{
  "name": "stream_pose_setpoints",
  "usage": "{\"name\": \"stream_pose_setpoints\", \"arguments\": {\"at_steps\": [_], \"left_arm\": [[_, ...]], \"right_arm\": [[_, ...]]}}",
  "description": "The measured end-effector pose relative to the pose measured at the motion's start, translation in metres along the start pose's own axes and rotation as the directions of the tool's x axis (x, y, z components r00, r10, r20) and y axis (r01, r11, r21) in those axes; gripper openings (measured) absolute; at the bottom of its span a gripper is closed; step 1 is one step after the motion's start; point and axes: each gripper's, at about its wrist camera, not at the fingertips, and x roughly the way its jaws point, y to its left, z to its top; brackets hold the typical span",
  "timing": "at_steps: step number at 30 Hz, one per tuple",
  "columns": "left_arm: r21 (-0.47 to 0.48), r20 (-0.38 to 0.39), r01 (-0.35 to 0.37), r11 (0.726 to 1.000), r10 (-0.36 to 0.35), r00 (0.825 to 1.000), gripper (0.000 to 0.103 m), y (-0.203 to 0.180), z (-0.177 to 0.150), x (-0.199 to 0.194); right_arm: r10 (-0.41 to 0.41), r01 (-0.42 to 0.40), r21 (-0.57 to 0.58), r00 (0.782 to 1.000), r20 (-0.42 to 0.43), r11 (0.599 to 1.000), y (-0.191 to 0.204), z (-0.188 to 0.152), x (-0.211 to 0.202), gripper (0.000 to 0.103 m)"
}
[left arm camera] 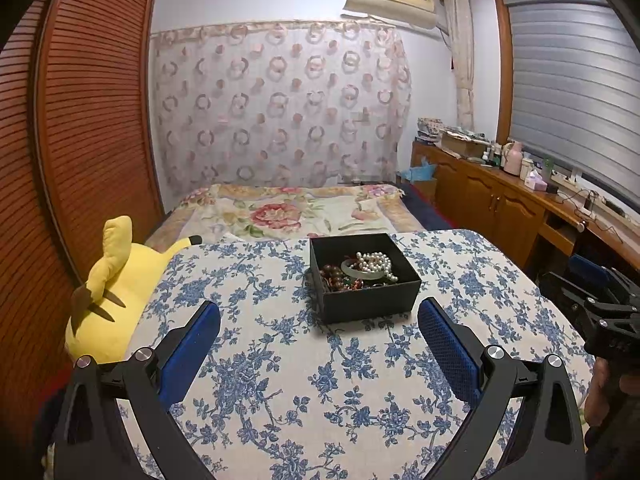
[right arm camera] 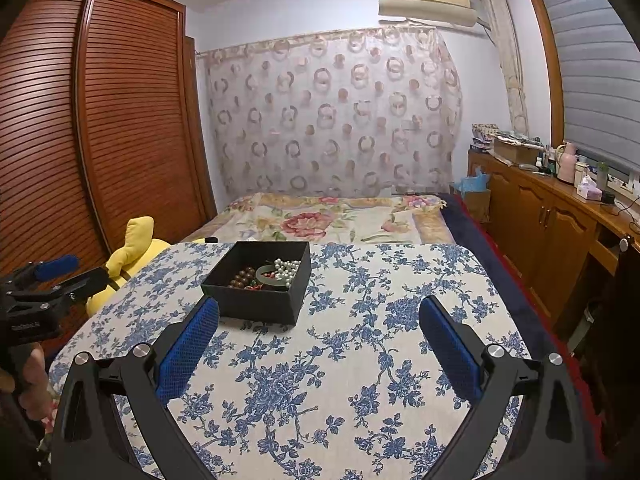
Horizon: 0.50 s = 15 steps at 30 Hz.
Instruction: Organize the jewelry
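Observation:
A black open box [left arm camera: 370,300] stands on the blue-flowered tablecloth [left arm camera: 280,360]. It holds a white pearl string [left arm camera: 374,262], a pale green bangle [left arm camera: 362,274] and brown beads [left arm camera: 334,276]. My left gripper [left arm camera: 319,316] is open and empty, just short of the box's near wall. In the right wrist view the box [right arm camera: 256,302] is ahead and to the left, with pearls [right arm camera: 288,268] and brown beads [right arm camera: 242,278] inside. My right gripper [right arm camera: 319,312] is open and empty, to the right of the box. Each gripper shows at the edge of the other's view.
A yellow plush toy [left arm camera: 116,284] lies at the table's left edge. A bed with a floral cover [left arm camera: 288,212] is behind the table. A wooden louvred wardrobe [left arm camera: 80,120] stands on the left, and a wooden sideboard [left arm camera: 500,196] with bottles runs along the right.

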Motion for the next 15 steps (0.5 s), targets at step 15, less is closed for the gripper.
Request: {"name": "stream_pose_setpoints", "arguments": {"at_steps": [15], "left_arm": [[-0.005, 0.018, -0.008, 1.0, 0.008, 1.0, 0.096, -0.0031, 0.0025, -0.0081]], "right_arm": [[-0.001, 0.001, 0.0, 1.0, -0.001, 1.0, 0.0006, -0.0008, 0.0017, 0.101]]}}
